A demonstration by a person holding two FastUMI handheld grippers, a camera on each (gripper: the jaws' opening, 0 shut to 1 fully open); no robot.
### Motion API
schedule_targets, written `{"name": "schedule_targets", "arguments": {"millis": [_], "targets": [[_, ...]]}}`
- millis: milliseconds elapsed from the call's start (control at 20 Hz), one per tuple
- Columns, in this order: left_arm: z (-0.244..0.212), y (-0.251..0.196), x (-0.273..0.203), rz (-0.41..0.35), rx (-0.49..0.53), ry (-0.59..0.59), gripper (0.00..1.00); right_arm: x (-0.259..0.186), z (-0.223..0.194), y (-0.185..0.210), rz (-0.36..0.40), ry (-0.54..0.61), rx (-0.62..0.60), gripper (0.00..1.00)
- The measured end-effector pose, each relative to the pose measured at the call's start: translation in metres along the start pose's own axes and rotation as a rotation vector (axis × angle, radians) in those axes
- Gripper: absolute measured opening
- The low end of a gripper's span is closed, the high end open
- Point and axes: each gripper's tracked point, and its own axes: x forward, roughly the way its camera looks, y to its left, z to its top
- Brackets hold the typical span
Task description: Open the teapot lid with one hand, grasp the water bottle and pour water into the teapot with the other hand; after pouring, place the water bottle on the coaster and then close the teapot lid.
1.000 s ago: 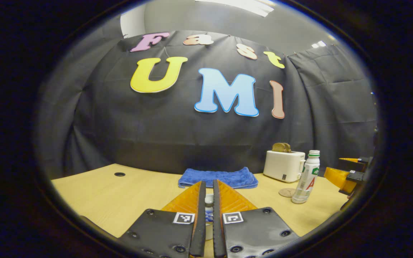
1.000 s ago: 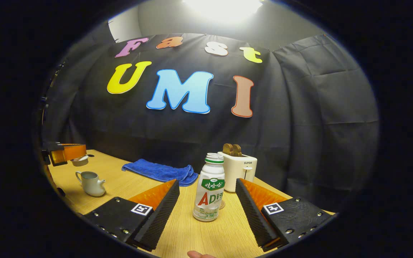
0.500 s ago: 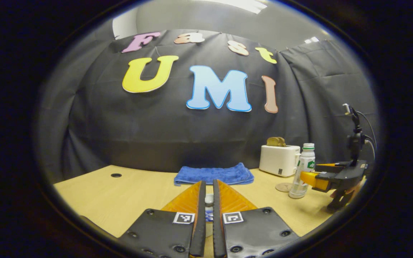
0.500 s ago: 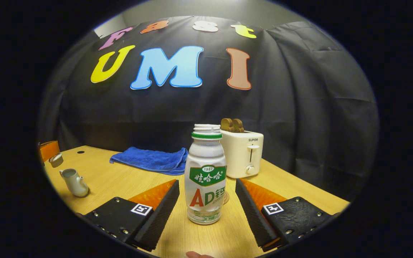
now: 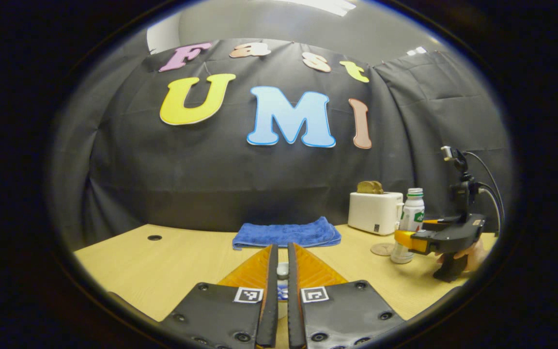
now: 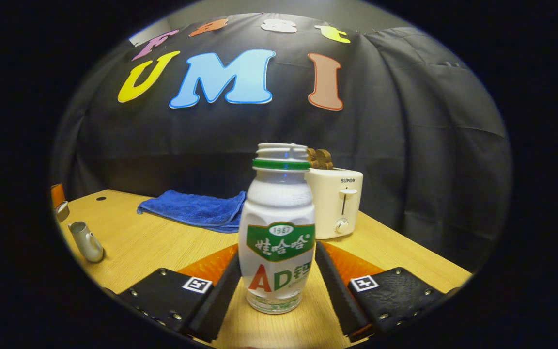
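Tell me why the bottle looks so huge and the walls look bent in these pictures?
Right gripper view: the bottle stands close to the lens between the right claw's fingers, so the fisheye swells it, while the toaster behind looks smaller. Left gripper view: the same bottle looks tiny, the table edge curves, and the ceiling light glares at the top.

Teapot lid [image 5: 282,270]: mostly hidden between left tongs [image 5: 279,291]. Coaster [image 5: 382,249]: partly behind water bottle [image 5: 409,226]. Toaster [image 6: 337,203]: left part behind bottle. Teapot [image 6: 86,241]: cut by the right gripper view's left edge
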Motion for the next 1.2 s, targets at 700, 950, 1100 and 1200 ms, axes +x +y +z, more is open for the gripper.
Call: {"name": "schedule_targets", "arguments": {"millis": [700,950,1100,1200], "targets": [[0.024,-0.034,-0.056,-0.094,0.049,-0.039,0.19,-0.049,0.023,0.034,0.084,-0.044,-0.159,0.71],[0.027,-0.013,-0.112,-0.053,0.017,-0.023,0.14,-0.069,0.024,0.066,0.152,-0.035,-0.201,0.71],[0.022,-0.007,-0.136,-0.040,0.005,-0.028,0.19,-0.073,0.028,0.081,0.147,-0.042,-0.308,0.71],[0.016,-0.007,-0.146,-0.045,0.003,-0.023,0.14,-0.073,0.028,0.091,0.142,-0.038,-0.392,0.71]]}}
